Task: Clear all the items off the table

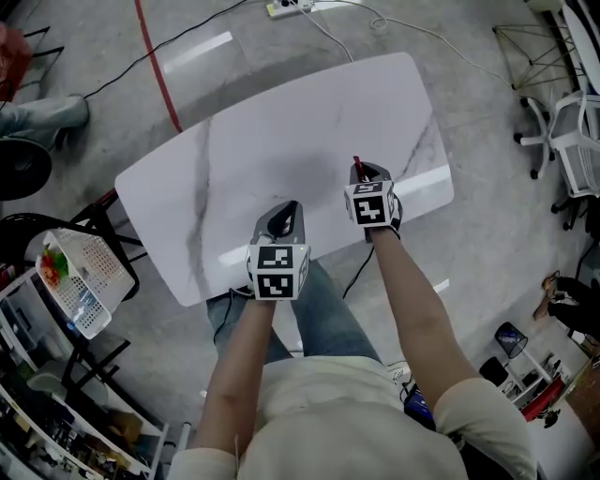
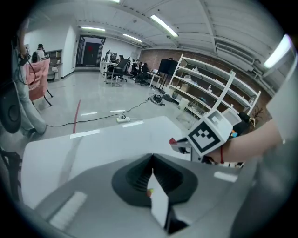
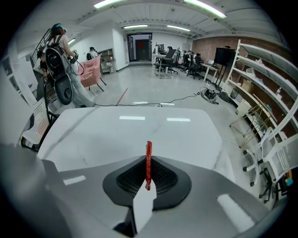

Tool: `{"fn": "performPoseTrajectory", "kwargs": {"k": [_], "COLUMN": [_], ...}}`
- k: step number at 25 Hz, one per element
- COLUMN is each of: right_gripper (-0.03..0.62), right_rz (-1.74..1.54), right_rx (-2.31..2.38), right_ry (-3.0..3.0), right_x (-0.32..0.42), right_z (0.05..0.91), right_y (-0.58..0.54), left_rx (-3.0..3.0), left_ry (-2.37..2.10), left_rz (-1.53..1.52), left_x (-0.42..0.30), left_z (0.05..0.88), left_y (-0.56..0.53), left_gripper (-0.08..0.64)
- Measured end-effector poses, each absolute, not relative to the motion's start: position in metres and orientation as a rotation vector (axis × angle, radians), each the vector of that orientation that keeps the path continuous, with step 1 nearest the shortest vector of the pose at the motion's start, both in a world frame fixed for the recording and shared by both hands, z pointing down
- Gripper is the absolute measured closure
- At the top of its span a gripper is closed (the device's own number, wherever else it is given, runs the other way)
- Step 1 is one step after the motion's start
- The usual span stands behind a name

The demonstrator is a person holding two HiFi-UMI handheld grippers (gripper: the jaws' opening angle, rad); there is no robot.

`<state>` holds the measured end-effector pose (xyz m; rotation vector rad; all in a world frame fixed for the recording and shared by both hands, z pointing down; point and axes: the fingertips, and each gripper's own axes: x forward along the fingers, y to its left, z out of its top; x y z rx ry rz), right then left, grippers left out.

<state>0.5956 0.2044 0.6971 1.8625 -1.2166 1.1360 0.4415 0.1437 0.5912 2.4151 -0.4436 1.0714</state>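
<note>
The white marble table [image 1: 281, 122] carries nothing that I can see. Both grippers hang above its near edge. My right gripper [image 1: 360, 173] is shut on a thin red strip [image 1: 356, 162], which stands edge-on out of the jaw tips [image 3: 148, 149]. My left gripper [image 1: 287, 210] has its jaws pressed together [image 2: 152, 159]. Deep between them sits a small yellow-red speck [image 2: 150, 191], too small to identify. In the left gripper view the right gripper [image 2: 175, 142] shows with the red tip at its front.
A white basket [image 1: 89, 281] with colourful items sits on a rack left of the table. White chairs [image 1: 572, 141] stand to the right. A power strip and cables [image 1: 291, 7] lie on the floor beyond the far edge. People stand in the far room [image 3: 58, 56].
</note>
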Motion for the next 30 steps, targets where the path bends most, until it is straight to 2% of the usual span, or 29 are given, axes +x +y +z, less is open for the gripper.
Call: {"fn": "performPoseTrajectory", "kwargs": {"k": [19,30], "right_gripper": [0.568,0.568], "right_rz": [1.07,0.953], "right_rx": [1.893,1.833], "right_ry": [-1.371,-1.527], "right_x": [0.514,0.445], "right_z": [0.567,0.501], "right_y": [0.18,0.142], "left_rx": [2.431,2.4], "left_ry": [-0.53,-0.655], "left_rz": [1.036,0.95], "left_x": [0.378,0.318], "left_z": [0.514,0.471], "left_y": [0.138,0.109], "left_gripper": [0.551,0.551]}}
